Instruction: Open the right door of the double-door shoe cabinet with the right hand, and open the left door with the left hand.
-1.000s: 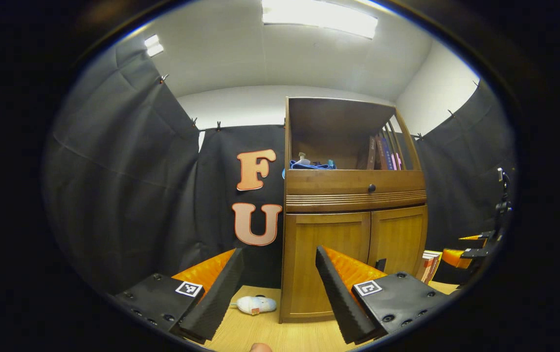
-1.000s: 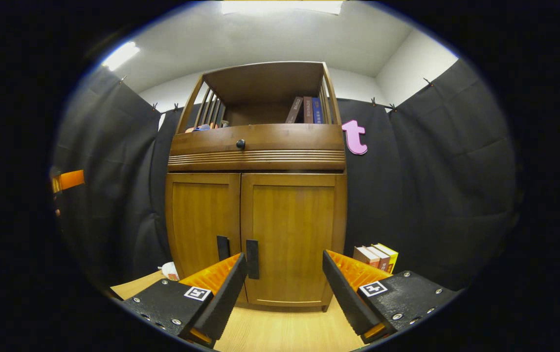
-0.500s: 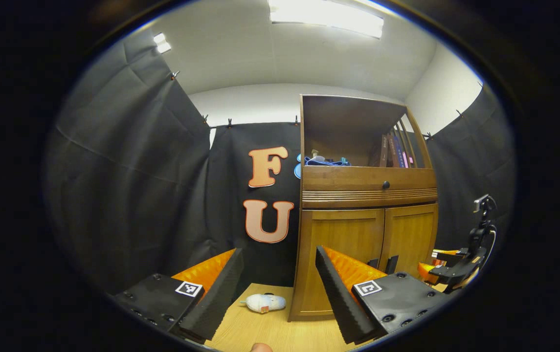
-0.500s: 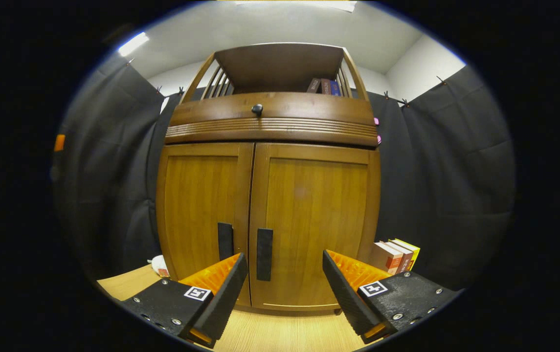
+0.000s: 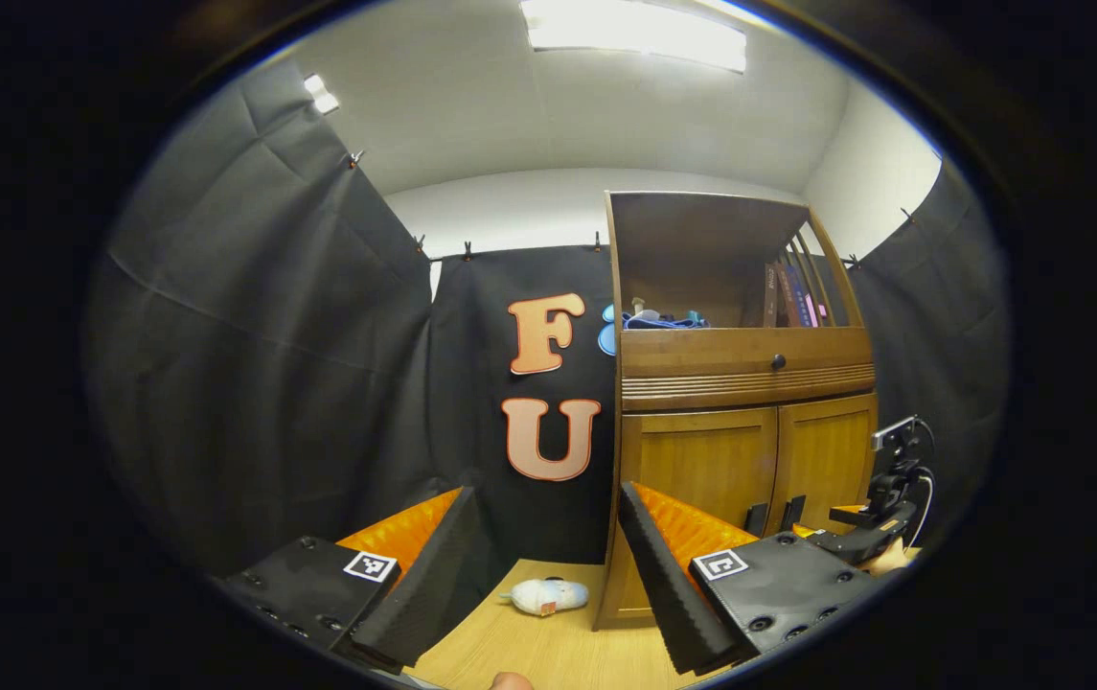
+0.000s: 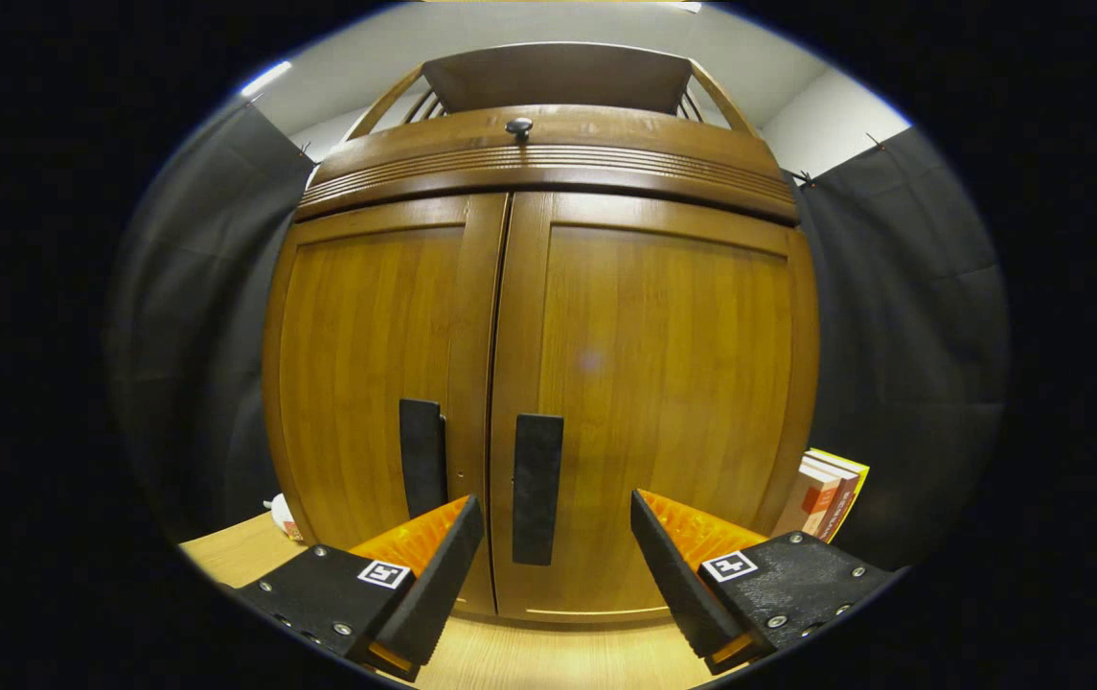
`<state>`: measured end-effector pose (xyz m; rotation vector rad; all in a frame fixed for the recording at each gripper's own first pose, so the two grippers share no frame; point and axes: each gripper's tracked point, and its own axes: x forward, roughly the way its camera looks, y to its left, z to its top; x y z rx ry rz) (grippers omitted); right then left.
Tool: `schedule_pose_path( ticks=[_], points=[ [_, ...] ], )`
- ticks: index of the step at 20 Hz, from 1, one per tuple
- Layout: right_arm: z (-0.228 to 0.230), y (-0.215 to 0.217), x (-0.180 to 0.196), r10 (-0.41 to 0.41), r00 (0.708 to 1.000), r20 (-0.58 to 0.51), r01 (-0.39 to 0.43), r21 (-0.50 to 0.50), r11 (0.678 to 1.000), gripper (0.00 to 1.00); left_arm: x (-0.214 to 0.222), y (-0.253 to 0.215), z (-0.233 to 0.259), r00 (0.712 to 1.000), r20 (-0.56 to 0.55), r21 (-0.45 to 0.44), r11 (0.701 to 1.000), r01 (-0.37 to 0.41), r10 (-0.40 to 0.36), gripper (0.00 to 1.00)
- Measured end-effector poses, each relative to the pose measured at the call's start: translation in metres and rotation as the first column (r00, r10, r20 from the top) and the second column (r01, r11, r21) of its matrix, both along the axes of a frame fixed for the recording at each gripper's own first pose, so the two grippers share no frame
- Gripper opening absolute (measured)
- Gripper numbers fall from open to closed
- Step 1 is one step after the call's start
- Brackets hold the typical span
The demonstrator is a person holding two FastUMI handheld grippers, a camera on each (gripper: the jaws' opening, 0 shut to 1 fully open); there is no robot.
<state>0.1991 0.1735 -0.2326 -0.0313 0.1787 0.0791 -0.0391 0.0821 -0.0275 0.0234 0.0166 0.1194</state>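
The wooden shoe cabinet (image 6: pixel 548 163) looms close in the right gripper view, with both doors shut. The right door (image 6: pixel 673 364) carries a black vertical handle (image 6: pixel 537 489) beside the left door's (image 6: pixel 366 364) handle (image 6: pixel 422 458). My right gripper (image 6: pixel 553 565) is open, and the right handle sits between its fingers, nearer the left one, untouched. In the left gripper view the cabinet (image 5: pixel 740 369) stands off to the right. My left gripper (image 5: pixel 543 575) is open and holds nothing, pointing at the black cloth left of it. The right gripper (image 5: pixel 879 522) shows by the doors.
A white shoe (image 5: pixel 548 596) lies on the wooden floor (image 5: pixel 529 652) by the cabinet's left side. Several books (image 6: pixel 826 494) stand on the floor right of the cabinet. A drawer with a round knob (image 6: pixel 518 126) sits above the doors. Black cloth surrounds the booth.
My right gripper has moved in toward the doors, so the handles look much larger. The cabinet has slid rightward in the left gripper view. Both doors stay shut.
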Motion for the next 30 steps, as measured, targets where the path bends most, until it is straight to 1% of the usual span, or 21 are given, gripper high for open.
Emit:
schedule_pose_path(
  ticks=[2,3,4,5,6,7,10,11,12,13,14,15,16,18,20,21,22,26,28,29,30],
  points=[
    [-0.008,0.007,0.013,0.013,1.0,-0.017,-0.012,0.025,1.0,0.93,-0.001,0.003,0.0,1.0,0.004,0.003,1.0,-0.013,0.013,0.96],
    [-0.012,0.009,0.019,0.009,1.0,-0.028,-0.008,0.037,0.999,0.84,-0.001,0.005,0.001,1.0,0.005,0.006,1.0,-0.021,0.021,0.96],
    [-0.014,0.011,0.023,0.009,0.999,-0.039,-0.006,0.056,0.998,0.8,-0.002,0.006,0.001,1.0,0.006,0.009,1.0,-0.029,0.029,0.96],
    [-0.016,0.014,0.028,0.011,0.999,-0.047,-0.008,0.075,0.997,0.84,-0.002,0.007,0.001,0.999,0.007,0.01,0.999,-0.034,0.034,0.96],
    [-0.018,0.015,0.034,0.009,0.998,-0.055,-0.004,0.089,0.996,0.75,-0.002,0.008,0.0,0.999,0.007,0.009,0.999,-0.037,0.037,0.96],
    [-0.021,0.013,0.039,0.0,0.998,-0.063,0.005,0.094,0.996,0.7,-0.002,0.008,0.0,0.999,0.006,0.007,0.999,-0.038,0.038,0.96],
    [-0.028,0.01,0.05,-0.01,0.997,-0.08,0.019,0.112,0.994,0.63,-0.003,0.008,0.0,0.999,0.0,0.006,0.999,-0.046,0.046,0.96],
    [-0.029,0.008,0.053,-0.014,0.996,-0.086,0.024,0.115,0.993,0.58,-0.003,0.008,0.0,0.999,-0.002,0.006,0.999,-0.048,0.048,0.96],
    [-0.032,0.006,0.055,-0.017,0.996,-0.092,0.028,0.119,0.992,0.6,-0.003,0.009,0.0,0.999,-0.003,0.007,0.999,-0.049,0.049,0.96],
    [-0.033,0.009,0.056,-0.002,0.995,-0.1,0.015,0.133,0.991,0.41,-0.003,0.009,0.0,0.999,-0.003,0.007,0.999,-0.049,0.049,0.96],
    [-0.035,0.01,0.056,0.003,0.994,-0.11,0.013,0.144,0.99,0.44,-0.003,0.009,0.0,0.999,-0.004,0.006,0.999,-0.05,0.05,0.96],
    [-0.034,0.01,0.055,0.009,0.994,-0.108,0.007,0.146,0.989,0.31,-0.003,0.009,0.0,0.999,-0.002,0.005,0.999,-0.05,0.05,0.96],
    [-0.035,0.01,0.053,0.015,0.994,-0.113,0.0,0.137,0.991,0.36,-0.003,0.01,0.0,0.999,0.0,0.005,0.999,-0.049,0.049,0.96],
    [-0.033,0.009,0.047,0.028,0.994,-0.108,-0.015,0.121,0.993,0.33,-0.003,0.009,0.0,0.999,0.0,0.005,0.999,-0.045,0.045,0.96],
    [-0.031,0.008,0.035,0.041,0.994,-0.103,-0.028,0.128,0.991,0.31,-0.003,0.005,-0.001,0.999,-0.003,0.006,0.999,-0.037,0.037,0.96],
    [-0.029,0.006,0.027,0.049,0.994,-0.102,-0.035,0.133,0.99,0.24,-0.003,-0.001,-0.001,0.999,-0.006,0.007,0.999,-0.033,0.033,0.96],
    [-0.027,0.004,0.019,0.055,0.993,-0.1,-0.041,0.136,0.99,0.29,-0.002,-0.006,-0.002,1.0,-0.009,0.007,1.0,-0.03,0.03,0.96],
    [-0.018,-0.01,-0.018,0.055,0.994,-0.094,-0.042,0.135,0.99,0.28,0.0,-0.019,-0.003,1.0,-0.01,0.005,1.0,-0.011,0.011,0.96],
    [-0.015,-0.016,-0.032,0.062,0.994,-0.088,-0.049,0.135,0.99,0.31,0.0,-0.026,-0.003,1.0,-0.011,0.004,1.0,0.001,-0.001,0.94],
    [-0.013,-0.019,-0.038,0.062,0.994,-0.084,-0.05,0.136,0.989,0.26,-0.001,-0.029,-0.003,1.0,-0.011,0.004,1.0,0.007,-0.007,0.94],
    [-0.012,-0.023,-0.045,0.062,0.994,-0.084,-0.051,0.134,0.99,0.26,-0.001,-0.032,-0.004,1.0,-0.013,0.005,1.0,0.013,-0.012,0.96]
  ],
)
